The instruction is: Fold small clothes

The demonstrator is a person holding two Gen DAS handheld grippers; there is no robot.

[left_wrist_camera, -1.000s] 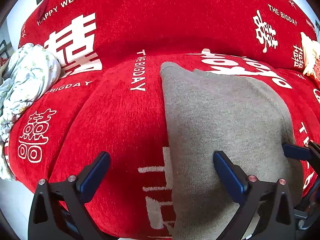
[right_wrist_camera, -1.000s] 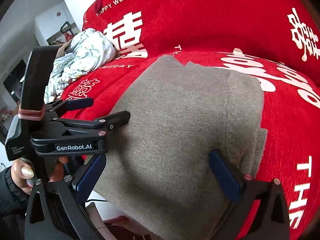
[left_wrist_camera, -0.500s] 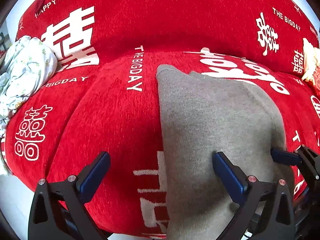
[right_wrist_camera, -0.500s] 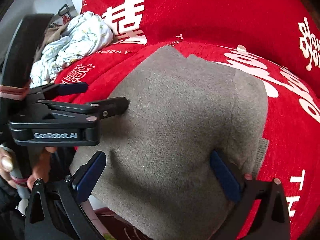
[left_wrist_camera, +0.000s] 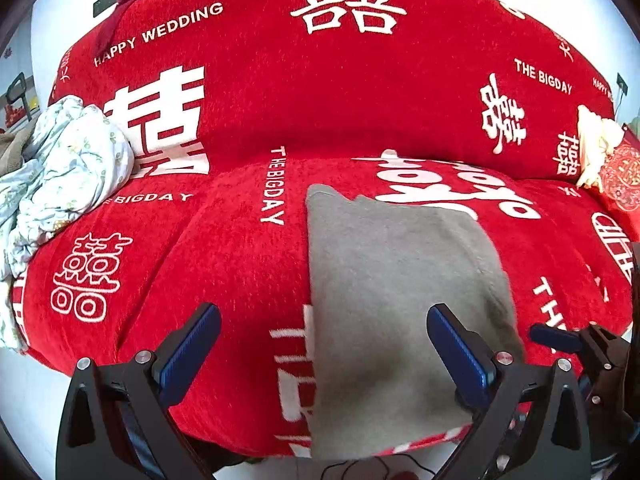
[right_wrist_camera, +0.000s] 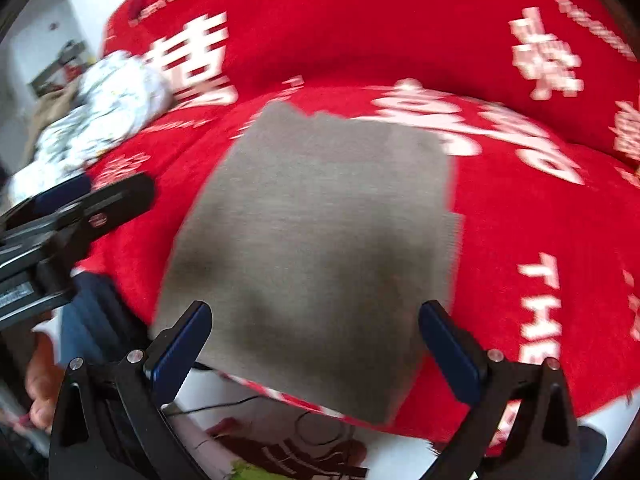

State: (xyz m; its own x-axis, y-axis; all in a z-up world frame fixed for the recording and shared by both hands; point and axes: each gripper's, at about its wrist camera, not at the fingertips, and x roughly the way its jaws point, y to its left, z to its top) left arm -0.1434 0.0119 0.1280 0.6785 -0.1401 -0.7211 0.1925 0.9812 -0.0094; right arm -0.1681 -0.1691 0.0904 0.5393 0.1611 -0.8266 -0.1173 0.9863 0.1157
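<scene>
Left wrist view, from left to right: a crumpled pale floral cloth (left_wrist_camera: 60,168) sits well beyond and to the left of the left gripper (left_wrist_camera: 320,344), against the back of the red sofa cover (left_wrist_camera: 224,264) printed with white wedding lettering. This gripper's two blue-padded fingers (left_wrist_camera: 192,344) stand wide apart with nothing between them but the cover and the near left part of the folded grey knit garment (left_wrist_camera: 392,300), which lies flat on the seat, ahead of and under the right-hand finger, its near edge hanging over the seat front. Just right of that finger, the right gripper (left_wrist_camera: 556,338) pokes in from the edge. Right wrist view is motion-blurred: the left gripper (right_wrist_camera: 88,204) shows at far left, beside a hand (right_wrist_camera: 40,392); the grey garment (right_wrist_camera: 320,248) fills the space ahead of the right gripper (right_wrist_camera: 316,344), whose fingers are spread wide, holding nothing.
</scene>
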